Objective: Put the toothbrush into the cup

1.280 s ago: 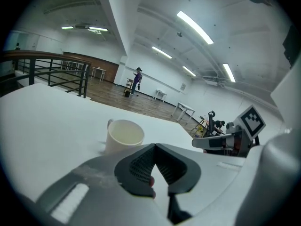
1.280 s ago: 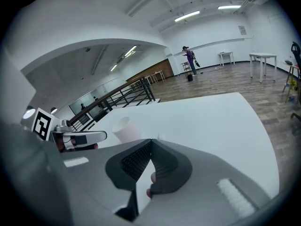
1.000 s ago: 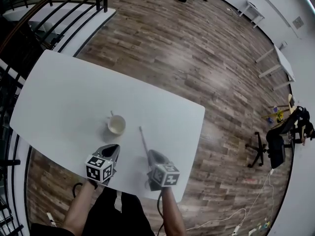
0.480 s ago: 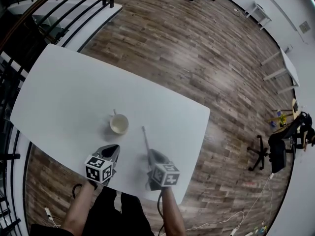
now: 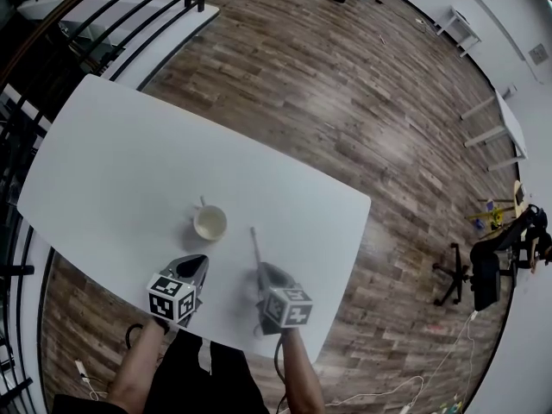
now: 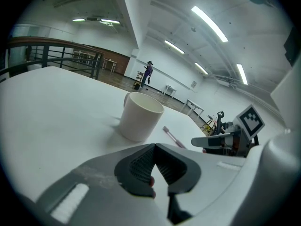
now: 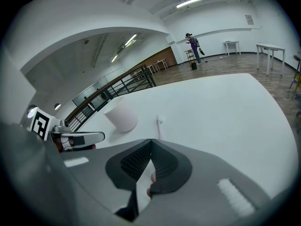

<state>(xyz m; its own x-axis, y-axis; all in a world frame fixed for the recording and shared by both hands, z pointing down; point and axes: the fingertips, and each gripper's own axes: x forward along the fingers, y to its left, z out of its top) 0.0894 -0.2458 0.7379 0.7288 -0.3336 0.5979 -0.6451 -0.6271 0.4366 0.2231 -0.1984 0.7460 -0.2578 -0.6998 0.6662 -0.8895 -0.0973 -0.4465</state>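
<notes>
Barely anything has shifted in the last second: low in the head view both grippers sit where they were, so the pick-up hasn't begun. The left gripper (image 5: 197,261) has its jaws together on nothing. The right gripper (image 5: 263,271) is closed too, its tips right at the near end of the toothbrush (image 5: 256,247), which lies flat on the tabletop (image 5: 112,162). Just beyond and to the left, the cup (image 5: 210,222) stands upright, empty.

cup (image 5: 210,222) on table (image 5: 121,158), toothbrush (image 5: 255,247) lying right of it, left gripper (image 5: 199,260) before cup, right gripper (image 5: 263,270) just before toothbrush
</notes>
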